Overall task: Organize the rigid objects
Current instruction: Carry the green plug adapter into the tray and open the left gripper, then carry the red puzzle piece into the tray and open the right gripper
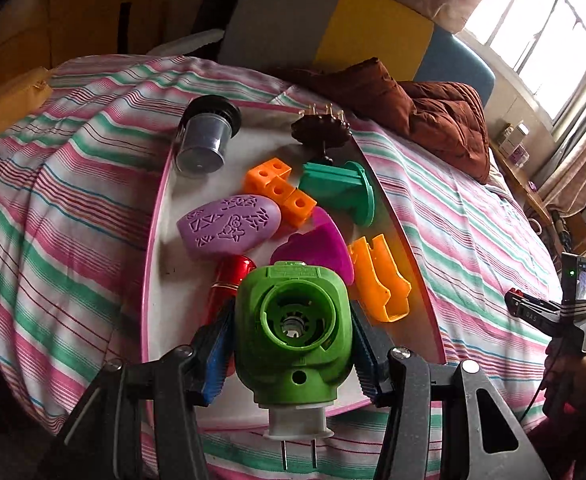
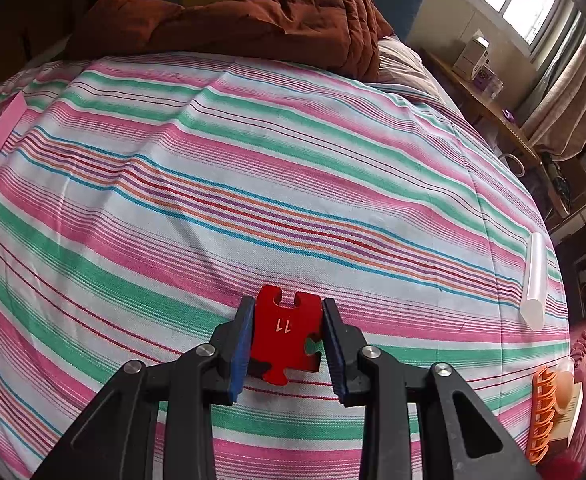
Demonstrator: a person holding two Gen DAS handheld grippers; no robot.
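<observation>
My left gripper (image 1: 291, 336) is shut on a green plug-in device (image 1: 293, 332) with a white two-pin plug, held over the near end of a white tray with a pink rim (image 1: 153, 240). On the tray lie a purple patterned shell (image 1: 229, 226), orange cubes (image 1: 279, 190), a teal spool (image 1: 341, 192), a magenta piece (image 1: 325, 248), an orange curved piece (image 1: 379, 276), a red shiny tube (image 1: 229, 280), a grey cup (image 1: 205, 140) and a brown spiked piece (image 1: 321, 128). My right gripper (image 2: 287, 336) is shut on a red puzzle piece (image 2: 285, 336) marked 11, just above the striped bedsheet (image 2: 253, 184).
A brown quilted jacket (image 2: 253, 20) lies at the bed's far end. A translucent tube (image 2: 535, 280) and an orange comb-like piece (image 2: 543, 416) lie near the bed's right edge. The right gripper (image 1: 553, 312) and a hand show at the left wrist view's right edge. A window and shelves stand right.
</observation>
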